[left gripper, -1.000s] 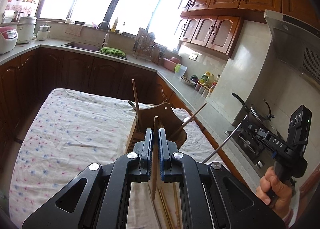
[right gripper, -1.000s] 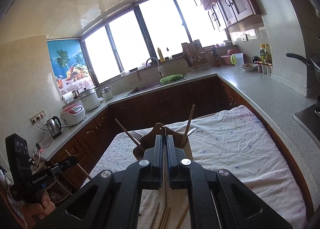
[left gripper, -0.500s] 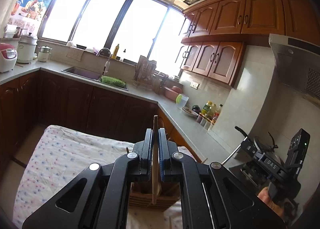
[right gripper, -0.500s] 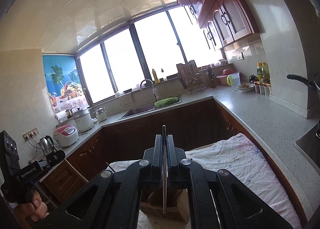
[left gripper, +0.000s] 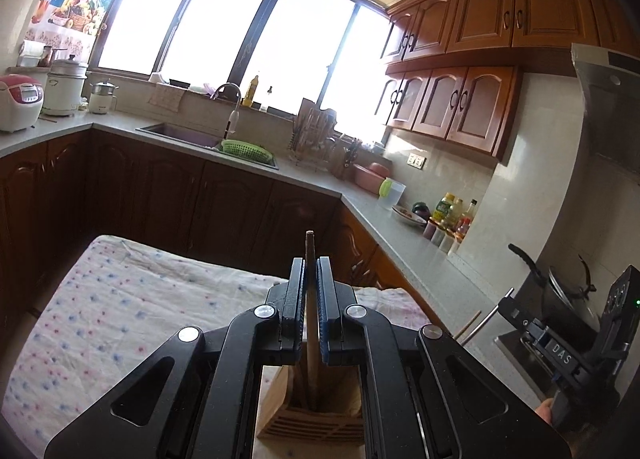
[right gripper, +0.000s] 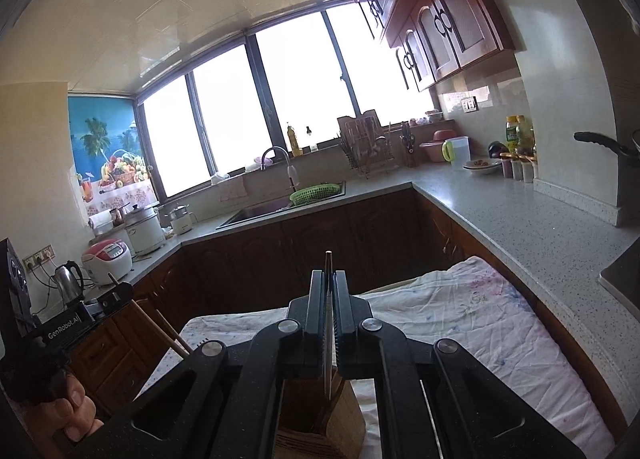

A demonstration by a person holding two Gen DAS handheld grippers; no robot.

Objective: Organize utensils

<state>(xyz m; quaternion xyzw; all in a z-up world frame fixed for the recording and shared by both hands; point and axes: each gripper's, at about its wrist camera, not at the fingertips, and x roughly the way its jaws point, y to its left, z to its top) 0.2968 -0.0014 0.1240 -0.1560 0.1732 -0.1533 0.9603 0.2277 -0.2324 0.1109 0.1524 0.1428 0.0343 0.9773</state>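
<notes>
The left tool [left gripper: 311,301] is clamped narrow on a wooden chopstick [left gripper: 310,343], held upright with its lower end inside the wooden utensil holder [left gripper: 312,419] on the near part of the cloth-covered desk [left gripper: 120,319]. The right tool [right gripper: 329,313] grips a thin metal chopstick [right gripper: 328,355] upright over the same holder [right gripper: 344,427], just right of the first.

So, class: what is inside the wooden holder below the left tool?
The chopstick gripped by the left tool reaches down into the holder. The tool's frame covers the holder's other contents.
</notes>
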